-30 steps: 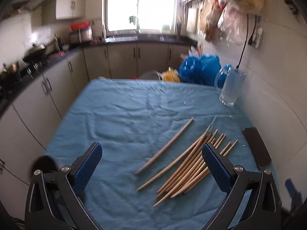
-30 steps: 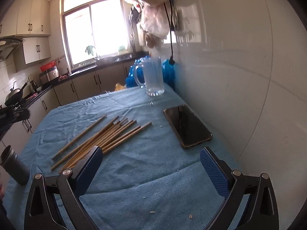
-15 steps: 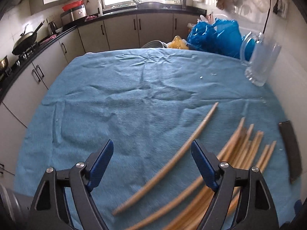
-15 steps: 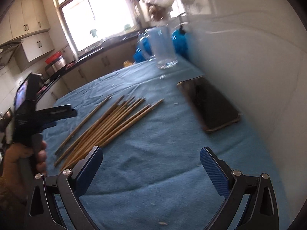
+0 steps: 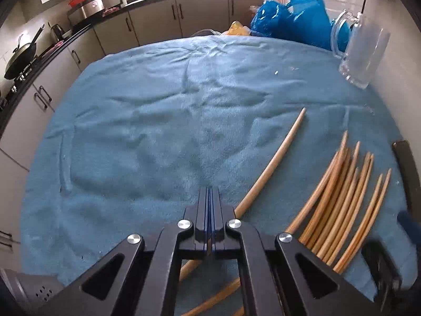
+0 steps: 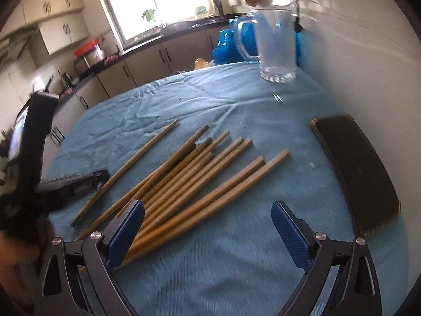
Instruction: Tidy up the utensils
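Several wooden chopsticks (image 6: 200,181) lie in a loose bundle on the blue cloth (image 6: 236,105); they show at the right in the left wrist view (image 5: 342,200). One single chopstick (image 5: 273,160) lies apart to their left, also in the right wrist view (image 6: 131,166). My left gripper (image 5: 209,192) is shut, low over this chopstick's near part; its jaws meet with nothing visible between them. It shows from the side in the right wrist view (image 6: 101,176). My right gripper (image 6: 208,226) is open, above the near ends of the bundle.
A glass mug (image 6: 273,44) stands at the far right by the wall, with blue bags (image 5: 289,21) behind it. A black phone (image 6: 360,173) lies at the right edge. A grey metal cup (image 5: 23,295) stands at the near left. Kitchen counters surround the table.
My left gripper has gone from wide open to shut and dropped low over the single chopstick. My right gripper has moved left and forward over the bundle, still open.
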The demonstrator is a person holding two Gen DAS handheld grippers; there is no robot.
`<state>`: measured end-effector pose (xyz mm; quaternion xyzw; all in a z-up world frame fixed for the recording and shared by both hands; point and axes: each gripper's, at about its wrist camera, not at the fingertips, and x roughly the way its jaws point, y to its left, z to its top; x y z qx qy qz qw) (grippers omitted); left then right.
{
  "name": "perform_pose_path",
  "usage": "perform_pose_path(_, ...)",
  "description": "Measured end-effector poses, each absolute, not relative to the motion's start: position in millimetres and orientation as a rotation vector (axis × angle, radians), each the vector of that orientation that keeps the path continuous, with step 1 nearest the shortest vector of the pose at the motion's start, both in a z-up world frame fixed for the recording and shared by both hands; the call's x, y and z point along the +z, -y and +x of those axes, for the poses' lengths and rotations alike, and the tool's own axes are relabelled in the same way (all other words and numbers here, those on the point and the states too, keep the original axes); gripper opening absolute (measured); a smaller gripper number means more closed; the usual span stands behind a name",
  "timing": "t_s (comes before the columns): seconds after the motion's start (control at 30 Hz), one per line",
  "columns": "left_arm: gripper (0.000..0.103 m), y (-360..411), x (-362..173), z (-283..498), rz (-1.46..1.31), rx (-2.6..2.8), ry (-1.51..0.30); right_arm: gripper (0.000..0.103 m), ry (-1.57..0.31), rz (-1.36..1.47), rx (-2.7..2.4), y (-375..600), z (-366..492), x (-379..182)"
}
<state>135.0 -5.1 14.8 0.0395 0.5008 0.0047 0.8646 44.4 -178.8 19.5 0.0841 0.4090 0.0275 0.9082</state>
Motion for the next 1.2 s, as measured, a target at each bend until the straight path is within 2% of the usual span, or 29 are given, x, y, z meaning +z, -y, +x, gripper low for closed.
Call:
perform_pose_path(0.17, 0.0, 9.0, 19.8, 123.3, 0.142, 0.028, -1.045, 0.099, -0.916, 0.014, -0.008, 148.7, 72.0, 5.5)
perform_pose_path(0.23, 0.0, 5.4, 19.3, 120.0, 0.123, 0.024, -1.057, 0.097, -0.945, 0.029, 0.009, 150.8, 72.9, -0.4)
perform_pose_path(0.4, 0.0, -14.8, 13.4, 104.8, 0.0, -0.008, -1.115, 0.089, -1.031, 0.065, -0.012, 180.8, 39.9, -2.3)
perform_pose_path(0.43, 0.0, -19.0, 13.9, 101.2, -0.023, -0.013, -1.127, 0.089, -1.043, 0.008, -0.038, 186.4, 27.7, -5.6)
perform_pose_path(0.7, 0.0, -44.8, 11.6, 62.4, -0.176, -0.081, -1.221, 0.087, -1.099, 0.06, -0.095, 240.5, -24.6, -4.7)
perform_pose_path(0.77, 0.0, -49.4, 10.6, 51.8, -0.192, -0.09, -1.226, 0.08, -1.089, 0.052, -0.092, 243.2, -33.7, -3.3)
perform_pose_path(0.93, 0.0, -61.8, 10.2, 34.9, -0.266, -0.116, -1.254, 0.045, -1.048, 0.006, -0.048, 238.1, -50.9, 2.3)
perform_pose_path(1.03, 0.0, -65.3, 11.9, 24.8, -0.281, -0.113, -1.263, 0.039, -1.04, 0.019, -0.033, 238.6, -52.2, 6.0)
perform_pose_path(1.2, 0.0, -52.0, 25.5, 19.0, -0.255, -0.155, -1.185, 0.041, -1.018, 0.143, 0.006, 253.2, -55.8, 7.3)
